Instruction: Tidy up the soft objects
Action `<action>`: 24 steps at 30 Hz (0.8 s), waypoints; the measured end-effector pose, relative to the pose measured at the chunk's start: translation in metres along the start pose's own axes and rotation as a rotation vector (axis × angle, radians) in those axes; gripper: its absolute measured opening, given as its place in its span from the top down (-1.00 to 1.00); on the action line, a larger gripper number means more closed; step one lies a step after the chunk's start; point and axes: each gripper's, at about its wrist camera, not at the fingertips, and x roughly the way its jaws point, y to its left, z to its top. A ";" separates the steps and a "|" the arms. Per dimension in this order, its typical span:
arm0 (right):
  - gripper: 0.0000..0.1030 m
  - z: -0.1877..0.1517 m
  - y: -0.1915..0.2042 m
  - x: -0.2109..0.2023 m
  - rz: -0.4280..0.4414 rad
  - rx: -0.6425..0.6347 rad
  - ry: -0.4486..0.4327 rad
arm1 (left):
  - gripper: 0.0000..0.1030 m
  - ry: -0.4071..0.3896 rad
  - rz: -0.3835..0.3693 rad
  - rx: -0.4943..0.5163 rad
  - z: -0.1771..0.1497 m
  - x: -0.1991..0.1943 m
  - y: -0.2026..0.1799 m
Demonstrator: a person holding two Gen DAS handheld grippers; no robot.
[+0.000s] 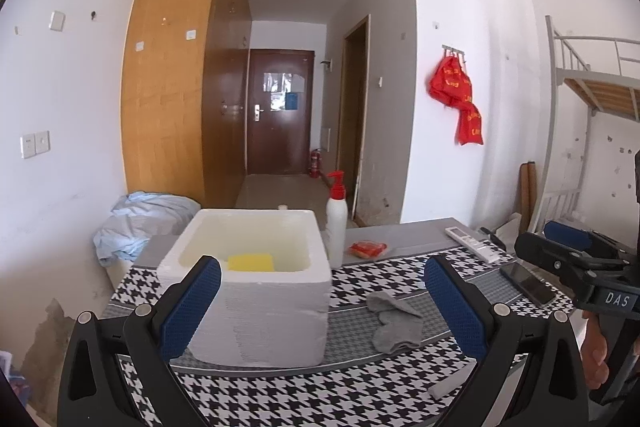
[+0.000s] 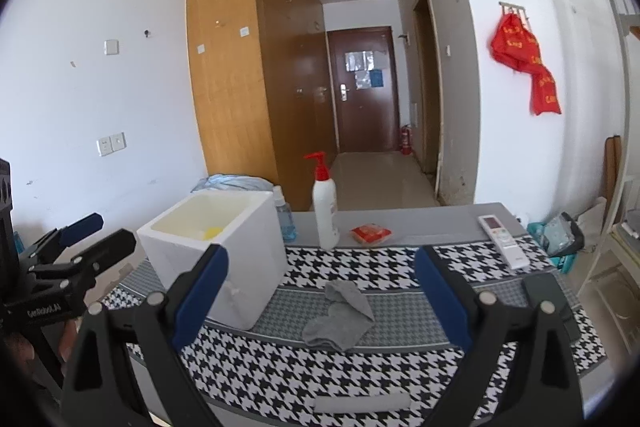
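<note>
The left gripper [image 1: 322,303] was wide open and held nothing. Between its blue pads [image 1: 192,307] stood the white foam box [image 1: 256,311], just ahead of the tips and a bit toward its left finger. In the box lay a yellow sponge [image 1: 251,262], flat on the bottom. The grey sock [image 1: 394,323] lay crumpled on the checked cloth [image 1: 320,395], ahead of the left gripper and close to the inner side of its right finger, not touching it. The sock was just beside the box, on its right, with a small gap.

The right gripper [image 2: 320,291] was also wide open and empty. The sock [image 2: 340,317] lay between its fingers, a little ahead of the tips, near the middle. The box [image 2: 224,255] stood ahead of its left finger; that finger hid the near corner of the box. Only a small piece of the sponge [image 2: 212,232] showed there.

Farther ahead of both grippers, at the far edge of the table [image 2: 420,217], stood a white bottle [image 2: 325,211] with a red pump, upright. To the right of it lay a small red packet [image 2: 370,233]. A white remote [image 2: 504,241] lay ahead of the right finger of the right gripper, and a dark phone [image 1: 528,283] lay nearer on that side. A blue bottle [image 2: 285,217] stood just behind the box.
</note>
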 end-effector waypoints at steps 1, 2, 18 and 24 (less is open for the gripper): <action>-0.86 -0.001 0.000 -0.002 -0.011 -0.002 -0.003 | -0.98 -0.001 -0.006 0.002 -0.001 0.000 -0.001; -0.86 -0.003 -0.001 -0.004 -0.018 -0.005 -0.005 | -0.98 -0.001 -0.017 0.006 -0.002 0.000 -0.002; -0.86 -0.029 -0.012 -0.022 -0.050 -0.003 -0.027 | -0.98 0.016 -0.083 0.010 -0.024 0.005 -0.014; -0.86 -0.039 -0.013 -0.023 -0.059 0.002 -0.026 | -0.98 0.028 -0.111 0.023 -0.033 0.011 -0.020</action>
